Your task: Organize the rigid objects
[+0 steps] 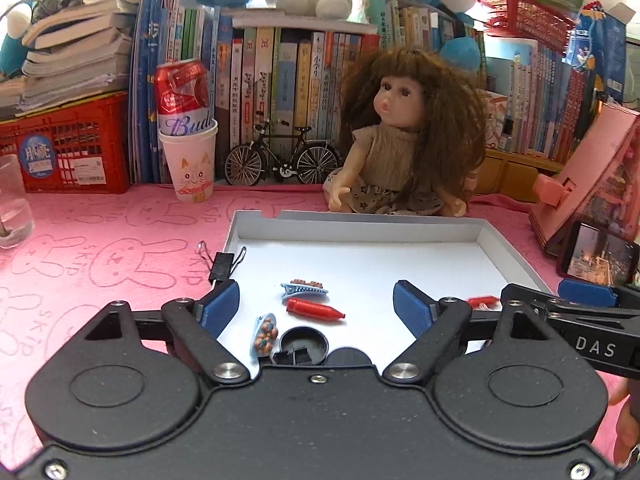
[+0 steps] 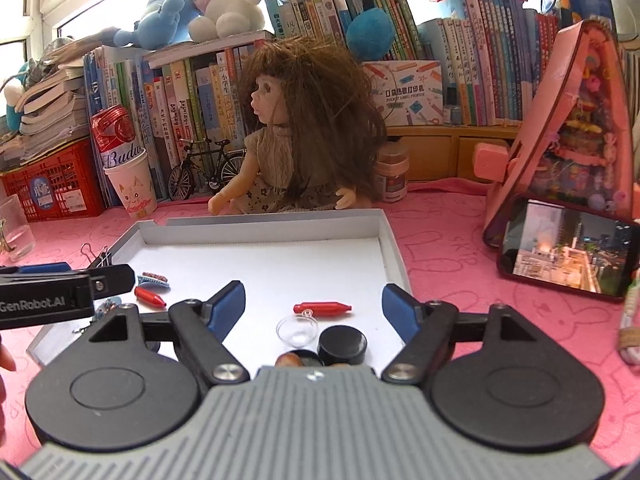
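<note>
Inside white tray (image 1: 500, 258): glossy red bullet-shaped piece (image 1: 314, 309), tapered tip.

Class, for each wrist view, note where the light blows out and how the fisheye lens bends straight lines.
Left wrist view: window light washes out the top edge behind the plush toys; the white tray's far rim bows. Right wrist view: top-left window glares white; the book spines fan outward; the phone screen glows.

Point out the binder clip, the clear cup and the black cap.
Binder clip (image 1: 221, 267), left wrist view, on its black body.
Clear cup (image 2: 297, 330), right wrist view, on its bowl.
Black cap (image 2: 342, 345), right wrist view, on its top face.
</note>
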